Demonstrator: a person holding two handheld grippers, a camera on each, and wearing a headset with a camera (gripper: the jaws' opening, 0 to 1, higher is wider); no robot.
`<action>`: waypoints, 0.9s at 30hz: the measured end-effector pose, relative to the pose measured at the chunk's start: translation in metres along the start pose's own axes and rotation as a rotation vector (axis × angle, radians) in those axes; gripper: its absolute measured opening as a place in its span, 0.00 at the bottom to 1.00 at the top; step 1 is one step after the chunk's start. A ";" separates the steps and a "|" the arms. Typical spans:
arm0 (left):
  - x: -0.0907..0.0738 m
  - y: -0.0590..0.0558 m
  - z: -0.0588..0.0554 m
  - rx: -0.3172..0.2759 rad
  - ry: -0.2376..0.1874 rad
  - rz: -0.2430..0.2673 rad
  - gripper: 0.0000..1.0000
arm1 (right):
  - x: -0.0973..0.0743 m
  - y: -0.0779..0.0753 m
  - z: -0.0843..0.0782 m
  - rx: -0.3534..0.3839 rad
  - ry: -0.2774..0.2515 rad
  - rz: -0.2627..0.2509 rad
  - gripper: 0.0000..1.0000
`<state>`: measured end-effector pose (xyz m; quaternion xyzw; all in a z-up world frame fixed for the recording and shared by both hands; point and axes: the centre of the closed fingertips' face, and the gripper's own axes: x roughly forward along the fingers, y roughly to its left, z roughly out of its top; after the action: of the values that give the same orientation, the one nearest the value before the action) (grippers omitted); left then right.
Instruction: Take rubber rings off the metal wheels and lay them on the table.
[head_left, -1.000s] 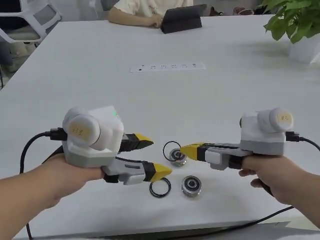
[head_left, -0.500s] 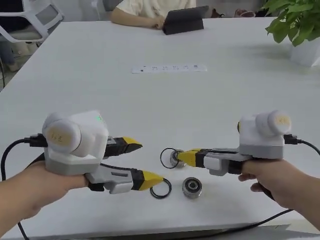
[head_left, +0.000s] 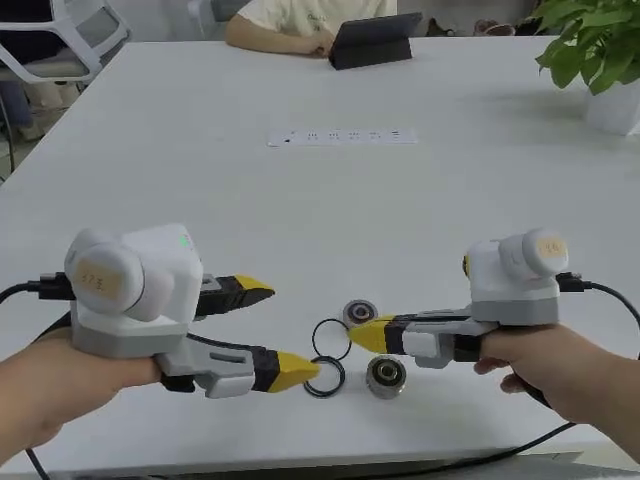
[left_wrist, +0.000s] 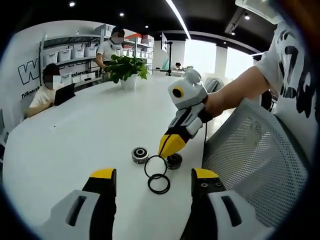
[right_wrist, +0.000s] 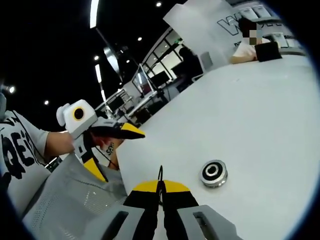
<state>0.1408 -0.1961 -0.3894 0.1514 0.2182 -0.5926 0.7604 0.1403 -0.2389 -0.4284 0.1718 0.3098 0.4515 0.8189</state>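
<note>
Working over a smooth white table (head_left: 200, 180), close to its near edge. Pinching 1 thin black rubber ring (head_left: 330, 338) in the right gripper (head_left: 365, 335), yellow tips closed flat on its rim, just beside the far wheel (head_left: 358, 312) of shiny round metal. Holding the left gripper (head_left: 281, 331) spread wide, lower tip just beside a 2nd ring (head_left: 322, 376) lying flat, near the near wheel (head_left: 385, 375). Facing broad open tabletop ahead, with a power strip (head_left: 342, 136), tablet (head_left: 370, 40) and potted plant (head_left: 590, 50) well apart.
</note>
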 end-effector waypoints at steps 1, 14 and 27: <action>-0.001 0.000 0.000 -0.002 -0.001 0.000 0.58 | 0.001 0.001 -0.001 0.000 0.007 0.004 0.00; -0.007 -0.002 -0.006 -0.013 0.004 0.003 0.60 | 0.009 0.006 -0.018 -0.017 0.100 0.033 0.00; -0.009 -0.001 -0.009 -0.014 0.009 0.014 0.60 | 0.015 0.004 -0.025 -0.022 0.144 0.030 0.00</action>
<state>0.1368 -0.1848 -0.3922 0.1503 0.2247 -0.5849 0.7647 0.1270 -0.2244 -0.4502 0.1345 0.3601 0.4783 0.7896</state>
